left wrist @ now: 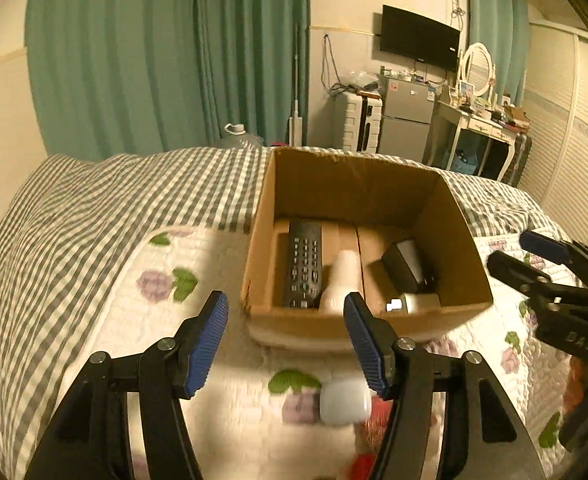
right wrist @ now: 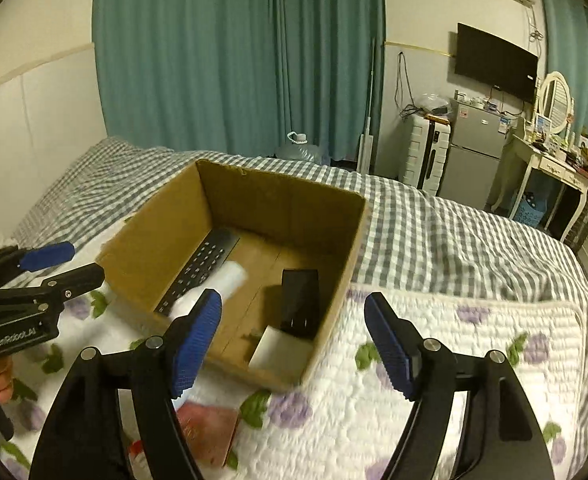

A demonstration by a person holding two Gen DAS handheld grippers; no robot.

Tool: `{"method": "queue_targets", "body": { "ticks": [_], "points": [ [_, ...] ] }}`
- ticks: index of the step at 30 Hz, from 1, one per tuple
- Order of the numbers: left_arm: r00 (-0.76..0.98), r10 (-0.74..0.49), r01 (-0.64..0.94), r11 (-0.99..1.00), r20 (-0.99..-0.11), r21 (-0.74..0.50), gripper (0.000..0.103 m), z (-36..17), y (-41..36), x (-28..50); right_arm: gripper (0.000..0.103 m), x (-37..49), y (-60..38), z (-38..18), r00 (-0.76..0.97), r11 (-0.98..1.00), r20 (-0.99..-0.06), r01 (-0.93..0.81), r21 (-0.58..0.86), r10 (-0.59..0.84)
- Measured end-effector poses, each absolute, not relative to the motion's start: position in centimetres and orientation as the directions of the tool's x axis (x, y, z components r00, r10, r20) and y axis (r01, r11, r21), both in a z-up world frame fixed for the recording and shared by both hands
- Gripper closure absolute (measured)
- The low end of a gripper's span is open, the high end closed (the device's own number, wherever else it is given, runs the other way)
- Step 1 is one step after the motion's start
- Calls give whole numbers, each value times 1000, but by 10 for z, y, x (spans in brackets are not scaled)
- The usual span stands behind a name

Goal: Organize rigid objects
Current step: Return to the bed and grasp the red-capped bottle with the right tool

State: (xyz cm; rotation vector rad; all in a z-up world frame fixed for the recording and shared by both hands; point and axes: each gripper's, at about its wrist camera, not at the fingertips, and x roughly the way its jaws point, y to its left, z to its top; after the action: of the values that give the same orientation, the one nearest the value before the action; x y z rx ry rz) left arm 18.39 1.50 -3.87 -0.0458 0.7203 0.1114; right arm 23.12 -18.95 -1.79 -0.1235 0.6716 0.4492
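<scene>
Left gripper (left wrist: 285, 338): jaws stand apart, nothing between the pads. Nearest loose item, a small white rounded case (left wrist: 345, 402), is seen on the floral quilt (left wrist: 229, 420) just below and slightly right of the jaw gap, nearer this hand than the other; no clear long axis is noted. Right gripper (right wrist: 294, 338): jaws likewise apart and empty, with a reddish flat booklet (right wrist: 209, 428) lying low-left of it. Beyond, the cardboard box (left wrist: 446, 312) is seen to hold a remote (left wrist: 304, 264), lengthwise near-to-far, and a white bottle (left wrist: 342, 280).

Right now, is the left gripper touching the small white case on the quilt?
Apart. The left wrist view shows the open left gripper above the white case, neither blue finger pressing it.
</scene>
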Motion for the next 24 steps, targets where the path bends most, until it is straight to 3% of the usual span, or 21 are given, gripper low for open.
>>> {"method": "queue_targets", "body": {
  "ticks": [12,18,24],
  "points": [
    [740,78,-108,994,-668,-4,34,-38,1,104,26,142,-183,-19,644,858,-656,-514,10,394],
    [693,89,-116,993,-715,11,34,-76,0,78,26,108,-157,-67,544,788,-717,-616,11,435],
    [631,133,-121,990,-764,73,34,-114,6,74,26,101,-125,-124,489,726,-796,-681,-93,356]
  ]
}}
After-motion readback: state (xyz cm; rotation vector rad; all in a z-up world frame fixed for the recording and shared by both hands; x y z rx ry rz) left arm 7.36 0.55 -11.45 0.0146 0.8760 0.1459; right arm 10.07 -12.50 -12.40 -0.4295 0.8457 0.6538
